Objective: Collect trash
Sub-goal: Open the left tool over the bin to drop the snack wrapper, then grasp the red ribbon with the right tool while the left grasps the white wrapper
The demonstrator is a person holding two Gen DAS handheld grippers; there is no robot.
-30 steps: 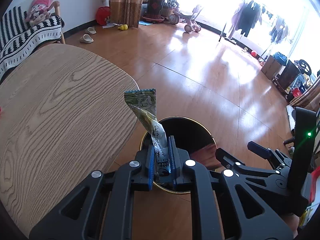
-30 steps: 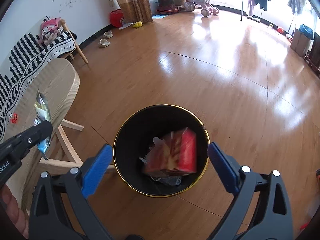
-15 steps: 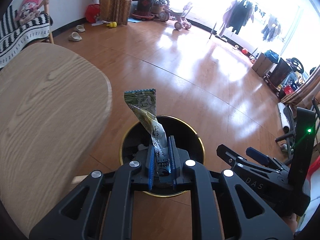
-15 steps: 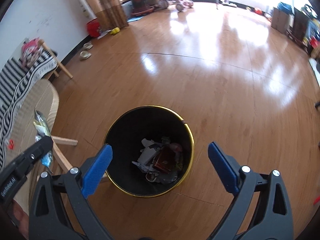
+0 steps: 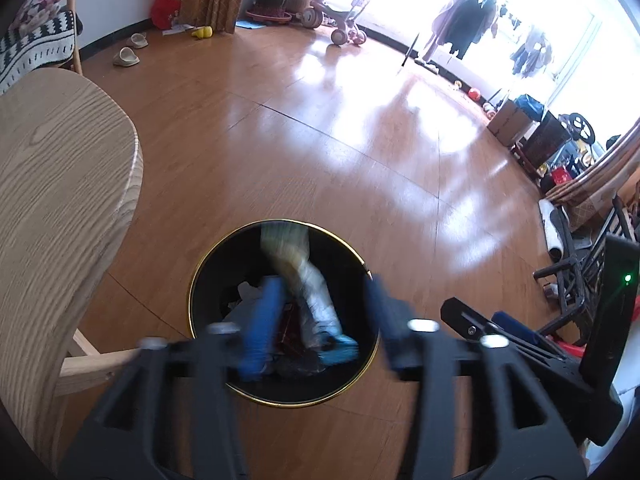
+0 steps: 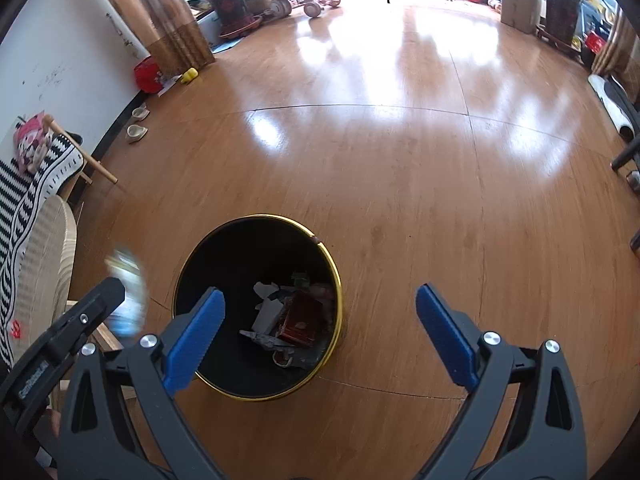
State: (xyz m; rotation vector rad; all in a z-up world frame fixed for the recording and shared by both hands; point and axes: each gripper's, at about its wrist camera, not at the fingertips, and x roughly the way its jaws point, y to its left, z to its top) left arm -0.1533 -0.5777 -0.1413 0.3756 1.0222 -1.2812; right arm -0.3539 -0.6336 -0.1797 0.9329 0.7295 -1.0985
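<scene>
Green-and-white, our snack wrapper hangs blurred over the black, gold-rimmed bin, loose between the blue pads of our left gripper, whose jaws have just been opening. Our right gripper hovers above the same bin with jaws spread wide and empty, beside the wooden table.

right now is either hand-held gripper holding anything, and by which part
Nothing is held. The left hand-held gripper has just been opening; the wrapper sits loose between its blue pads, over the trash bin. The right hand-held gripper is open and empty.
</scene>
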